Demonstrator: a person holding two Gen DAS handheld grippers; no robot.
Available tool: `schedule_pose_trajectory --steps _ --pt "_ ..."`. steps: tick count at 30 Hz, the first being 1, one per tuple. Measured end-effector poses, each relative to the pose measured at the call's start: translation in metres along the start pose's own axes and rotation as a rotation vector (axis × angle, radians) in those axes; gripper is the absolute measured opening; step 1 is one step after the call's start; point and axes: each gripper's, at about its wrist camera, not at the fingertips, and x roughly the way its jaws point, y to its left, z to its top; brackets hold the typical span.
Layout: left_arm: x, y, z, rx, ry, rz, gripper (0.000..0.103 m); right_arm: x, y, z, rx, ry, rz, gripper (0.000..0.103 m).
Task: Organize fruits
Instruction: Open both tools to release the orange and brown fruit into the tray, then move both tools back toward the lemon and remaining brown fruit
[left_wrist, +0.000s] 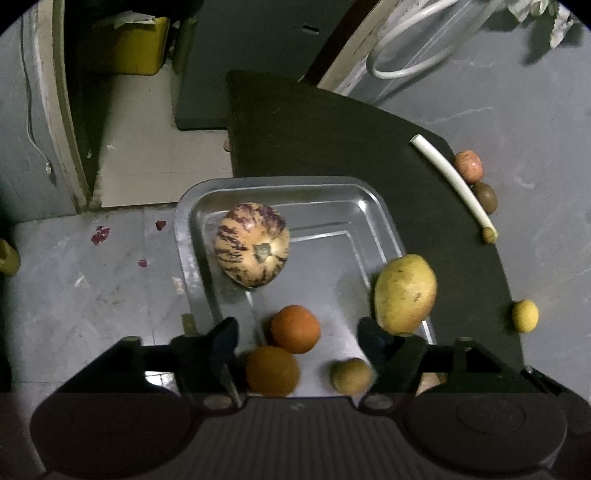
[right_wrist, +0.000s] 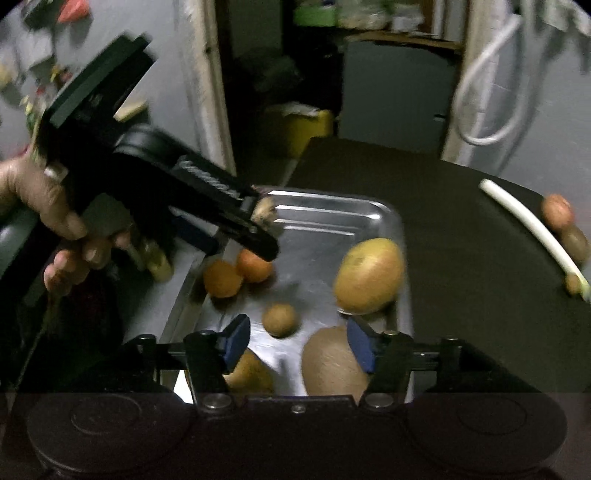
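From the left wrist, our left claw (left_wrist: 297, 341) hangs spread and empty above the tray (left_wrist: 384, 210), where a striped melon (left_wrist: 252, 250), two oranges (left_wrist: 295, 328), a mango (left_wrist: 405, 293) and a small brown fruit (left_wrist: 351, 374) lie. From the right wrist, our right claw (right_wrist: 295, 341) is spread too, over the tray's near end; the mango looks blurred.

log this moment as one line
left claw: open over tray | right claw: open, empty | in tray: striped melon, two oranges, mango | outside: apple
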Motion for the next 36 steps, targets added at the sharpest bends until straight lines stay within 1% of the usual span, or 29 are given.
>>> schedule_pose_trajectory --steps 1,2,4,5,6,9,10,15,20,24,29,33,36 --pt "-0.003 -0.003 0.000 -0.004 -0.002 -0.005 0.086 -0.008 -0.004 -0.003 0.028 -0.014 -0.008 0.068" --pt "-0.005 -0.006 0.001 -0.005 -0.006 -0.012 0.087 -0.014 -0.009 -0.006 0.052 -0.026 -0.015 0.070" --pt "-0.009 -0.014 0.003 0.002 -0.012 -0.021 0.094 -0.029 -0.022 -0.013 0.110 -0.053 -0.040 0.078" --pt "-0.010 -0.019 0.004 0.009 -0.016 -0.021 0.096 -0.036 -0.028 -0.018 0.140 -0.064 -0.055 0.081" --pt "-0.011 -0.025 0.005 0.019 -0.024 -0.021 0.101 -0.044 -0.036 -0.022 0.174 -0.078 -0.074 0.085" --pt "-0.009 -0.046 0.009 0.059 -0.024 -0.016 0.102 -0.065 -0.057 -0.038 0.268 -0.116 -0.142 0.096" --pt "-0.007 -0.054 0.009 0.078 -0.017 -0.013 0.102 -0.070 -0.063 -0.043 0.291 -0.125 -0.168 0.098" --pt "0.008 -0.100 0.005 0.214 0.009 0.001 0.102 -0.095 -0.092 -0.077 0.410 -0.148 -0.296 0.102" --pt "0.025 -0.146 -0.003 0.335 0.047 0.003 0.102 -0.109 -0.115 -0.115 0.534 -0.139 -0.385 0.102" --pt "0.048 -0.178 -0.006 0.416 0.098 0.021 0.102 -0.109 -0.128 -0.139 0.600 -0.105 -0.425 0.102" --pt "0.073 -0.208 -0.012 0.504 0.150 0.053 0.102 -0.108 -0.141 -0.161 0.663 -0.065 -0.450 0.102" --pt "0.094 -0.231 -0.014 0.563 0.168 0.072 0.102 -0.108 -0.157 -0.170 0.683 -0.053 -0.463 0.102" --pt "0.106 -0.244 -0.015 0.605 0.169 0.084 0.102 -0.105 -0.173 -0.171 0.697 -0.056 -0.474 0.102"
